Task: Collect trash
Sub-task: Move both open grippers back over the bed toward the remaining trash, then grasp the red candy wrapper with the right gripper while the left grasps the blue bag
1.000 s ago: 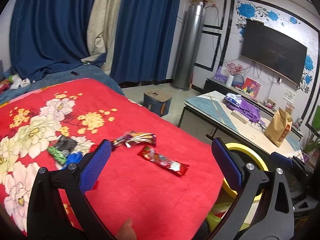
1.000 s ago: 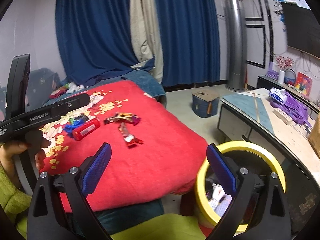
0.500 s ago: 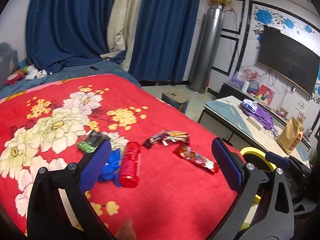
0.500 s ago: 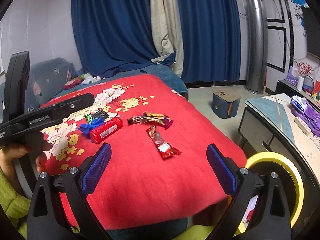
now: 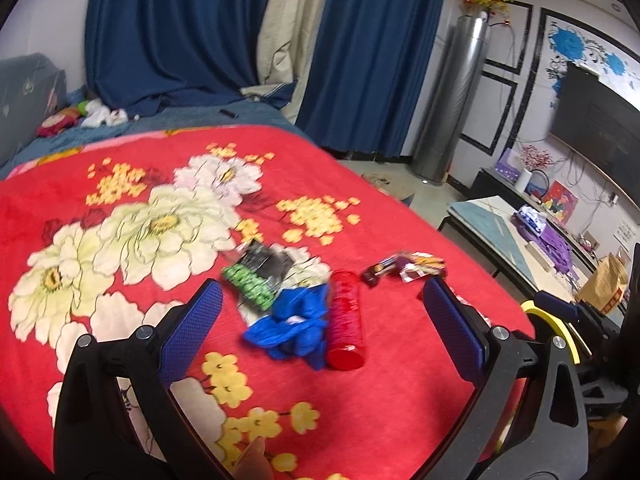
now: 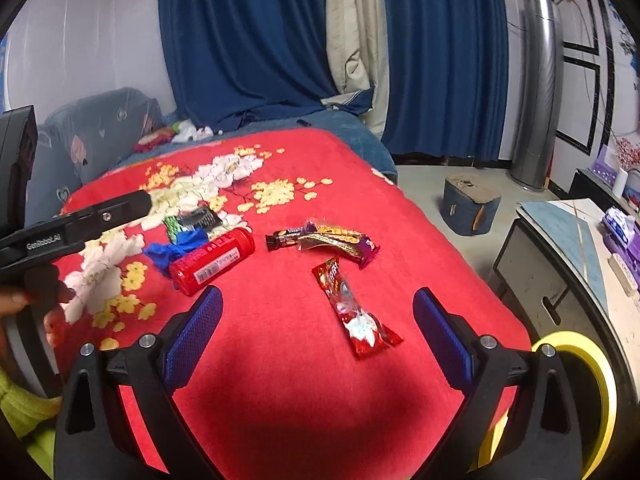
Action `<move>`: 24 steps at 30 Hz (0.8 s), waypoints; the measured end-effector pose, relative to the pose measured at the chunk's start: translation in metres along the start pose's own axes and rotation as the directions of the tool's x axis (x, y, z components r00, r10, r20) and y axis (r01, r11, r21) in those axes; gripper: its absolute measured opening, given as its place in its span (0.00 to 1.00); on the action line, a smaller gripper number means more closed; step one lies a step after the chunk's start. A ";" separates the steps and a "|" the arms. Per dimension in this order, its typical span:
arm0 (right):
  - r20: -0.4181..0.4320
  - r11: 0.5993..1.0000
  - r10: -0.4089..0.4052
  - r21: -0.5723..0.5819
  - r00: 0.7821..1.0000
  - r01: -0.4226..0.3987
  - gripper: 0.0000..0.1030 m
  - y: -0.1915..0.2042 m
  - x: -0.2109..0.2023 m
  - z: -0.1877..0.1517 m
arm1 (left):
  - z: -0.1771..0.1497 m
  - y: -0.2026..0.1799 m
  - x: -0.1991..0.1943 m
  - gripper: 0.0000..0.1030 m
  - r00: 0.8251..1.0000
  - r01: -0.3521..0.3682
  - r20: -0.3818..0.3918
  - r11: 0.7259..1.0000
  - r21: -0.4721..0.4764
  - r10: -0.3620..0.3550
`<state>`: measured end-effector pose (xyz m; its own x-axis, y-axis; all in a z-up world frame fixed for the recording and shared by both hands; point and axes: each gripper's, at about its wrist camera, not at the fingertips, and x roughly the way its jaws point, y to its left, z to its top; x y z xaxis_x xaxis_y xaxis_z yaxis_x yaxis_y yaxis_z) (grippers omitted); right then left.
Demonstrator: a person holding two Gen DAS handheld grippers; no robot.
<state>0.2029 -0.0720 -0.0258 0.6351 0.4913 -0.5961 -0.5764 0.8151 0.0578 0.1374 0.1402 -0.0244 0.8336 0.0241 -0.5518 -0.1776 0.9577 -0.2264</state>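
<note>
While held low over the red blanket (image 5: pixel 360 400), left gripper (image 5: pixel 320 320) spread wide and empty around blue wrapper (image 5: pixel 296 320) and red tube (image 5: pixel 345 320), right gripper (image 6: pixel 316 328) likewise apart above red packet (image 6: pixel 352 312), bare blanket nearer, yellow-rimmed bin (image 6: pixel 580 364) past bed edge.

Five bits of litter lie on the red flowered blanket (image 6: pixel 280 380). A red cylindrical tube (image 6: pixel 212 261) with a printed label lies on its side, touching a crumpled blue plastic bag (image 6: pixel 176 249) on its left. Just beyond the bag sits a black-and-green wrapper (image 5: pixel 260 272), flattened. To the right, a purple-and-orange snack packet (image 6: pixel 340 240) lies crosswise with a dark end. Nearer, a red candy wrapper (image 6: pixel 354 312) lies lengthwise, apart. The yellow-rimmed bin (image 6: pixel 588 364) stands off the bed's right near corner.
</note>
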 end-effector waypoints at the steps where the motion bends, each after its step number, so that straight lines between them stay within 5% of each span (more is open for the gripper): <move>1: -0.011 1.000 -0.002 -0.009 1.000 0.002 0.90 0.000 0.007 0.001 | -0.001 0.003 0.002 0.90 1.000 0.001 -0.007 1.000 -0.007 -0.001; 11: -0.123 1.000 -0.026 -0.007 0.992 0.026 0.84 -0.018 0.059 -0.001 | -0.013 0.024 0.024 0.89 0.995 0.019 -0.092 0.998 -0.065 -0.025; 15: -0.168 1.000 0.001 0.017 0.986 0.001 0.70 -0.025 0.072 -0.005 | -0.018 0.028 0.031 0.81 0.991 0.041 -0.122 0.994 -0.100 -0.053; 22: -0.208 0.997 0.063 0.052 0.976 -0.053 0.25 -0.030 0.081 -0.017 | -0.025 0.034 0.040 0.68 0.981 0.075 -0.165 0.984 -0.160 -0.102; 24: -0.211 0.996 0.075 0.057 0.975 -0.065 0.23 -0.030 0.078 -0.019 | -0.026 0.035 0.043 0.65 0.977 0.082 -0.178 0.981 -0.177 -0.114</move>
<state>0.2600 -0.0635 -0.0895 0.4667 0.4754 -0.7457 -0.5863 0.7976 0.1416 0.1531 0.1670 -0.0772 0.7421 -0.1365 -0.6562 -0.1980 0.8907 -0.4092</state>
